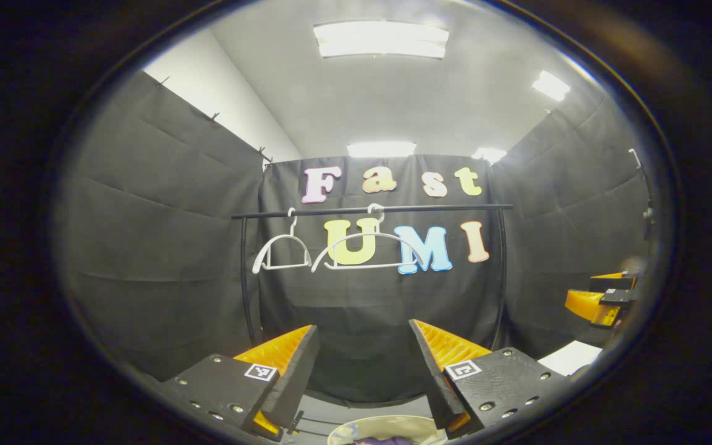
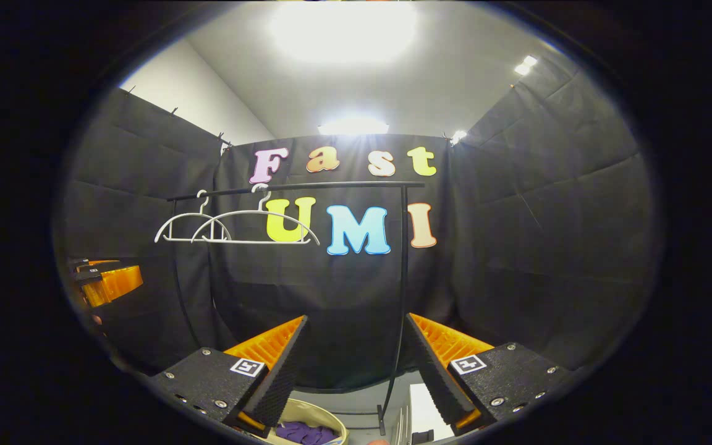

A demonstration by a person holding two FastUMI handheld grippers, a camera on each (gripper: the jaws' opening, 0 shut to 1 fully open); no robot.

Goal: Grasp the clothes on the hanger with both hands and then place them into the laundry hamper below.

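Two bare white hangers hang on a black rail in front of the back wall. Below, purple clothes lie inside a cream laundry hamper on the floor. My left gripper is open, held well above the hamper, nothing between its fingers. My right gripper is open too, raised and empty. The right gripper also shows at the right edge of the left gripper view, and the left gripper at the left edge of the right gripper view.
The rack's black uprights run down to the floor on either side of the hamper. A white box-like object stands to the right of the hamper. Black cloth walls close the booth on three sides.
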